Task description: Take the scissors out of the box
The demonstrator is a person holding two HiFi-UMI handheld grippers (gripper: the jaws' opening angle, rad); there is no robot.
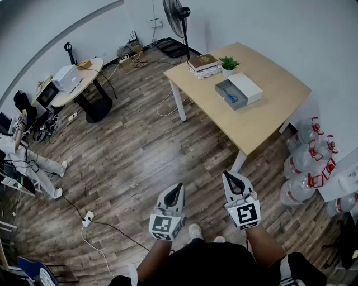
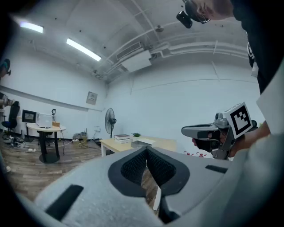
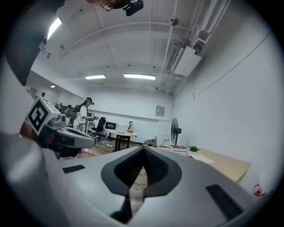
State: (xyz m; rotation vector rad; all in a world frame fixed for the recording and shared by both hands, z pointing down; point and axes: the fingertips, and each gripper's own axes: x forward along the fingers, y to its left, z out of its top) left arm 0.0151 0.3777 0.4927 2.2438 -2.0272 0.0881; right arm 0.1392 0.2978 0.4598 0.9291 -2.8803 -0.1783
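– So, where are the scissors [image 1: 231, 98]?

– Inside the grey box [image 1: 222, 90], lying on its bottom, blue handles showing. The box is open on top. Its white lid [image 1: 246, 87] is pushed off toward the wall side; whether it leans on the rim or just touches it, I cannot tell.

– And the box?

– It is on the light wooden counter [image 1: 263, 120], toward the far half. Near it at the far end are a stack of books [image 1: 203, 62] and a small potted plant [image 1: 229, 63], the plant just beside the books.

– Are the claws anywhere close?

– No, both are well apart from the counter, held low in front of the person over the wooden floor [image 1: 128, 151]. The left claw [image 1: 177, 189] has its jaws pressed together with nothing between them; its own view shows the dark pads meeting at the tip. The right claw [image 1: 231, 179] is the same, jaws together and empty. They sit side by side, near each other, both aimed roughly toward the counter.

– Anything else around?

– Water bottles [image 1: 305, 162] with red caps are on the floor by the counter's near corner, a standing fan [image 1: 176, 11] is behind its far end, and a round table [image 1: 84, 78] stands off to the left.
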